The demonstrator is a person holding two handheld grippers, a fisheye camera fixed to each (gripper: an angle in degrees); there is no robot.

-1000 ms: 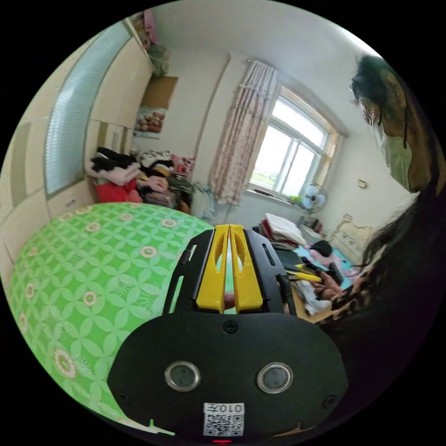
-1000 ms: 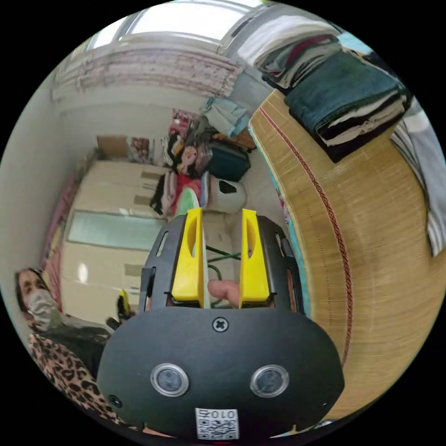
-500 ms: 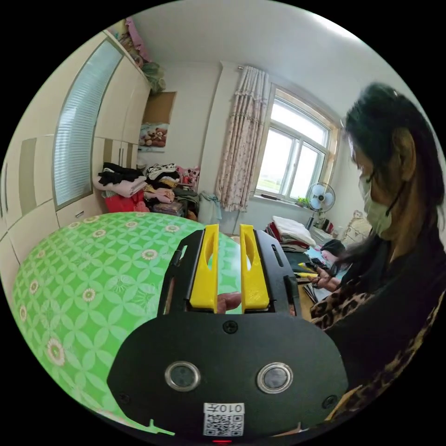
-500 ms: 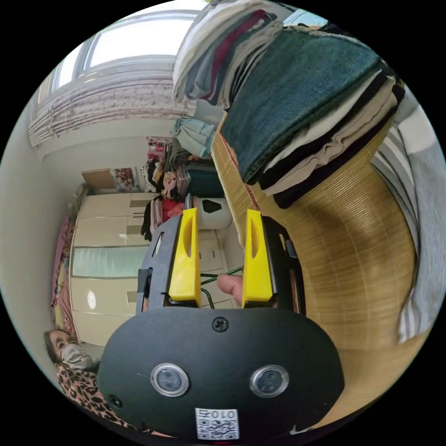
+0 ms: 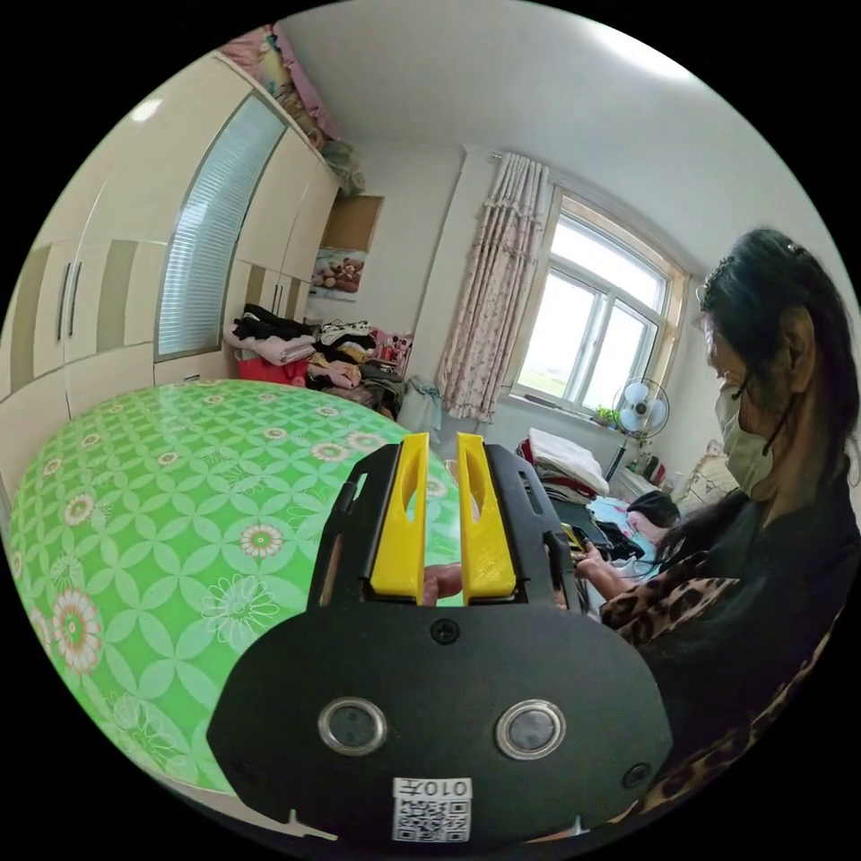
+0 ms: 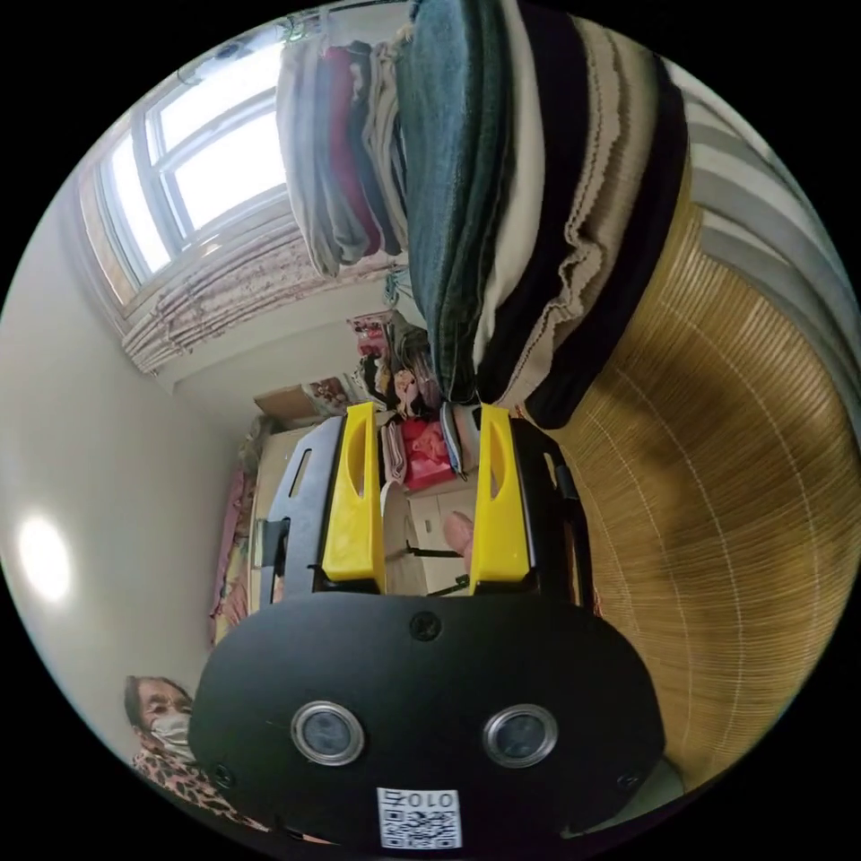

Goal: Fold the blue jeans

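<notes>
In the left gripper view the left gripper (image 5: 440,441) hangs over the edge of a green flower-patterned cloth (image 5: 179,502) spread on a surface, its 2 yellow jaws set a narrow gap apart with nothing between them. A fingertip shows behind the base of the jaws. A person in a leopard-print sleeve (image 5: 668,603) stands at that view's right side, facing down. Behind the cloth a heap of clothes (image 5: 296,345) lies against cream wardrobes (image 5: 134,269), and a floral curtain (image 5: 493,296) hangs beside a window (image 5: 601,332) with a fan (image 5: 644,408) at its sill.

In the right gripper view, which is rolled sideways, the right gripper (image 6: 426,417) has its 2 jaws parted wide and empty, tips close under a stack of folded clothes (image 6: 556,224) that sits on a woven straw mat (image 6: 744,502). The blue jeans (image 6: 453,170) lie folded as the outermost layer of that stack, on its window side, against white, black and beige pieces. A 2nd folded stack (image 6: 336,161) sits just beyond, nearer the window.
</notes>
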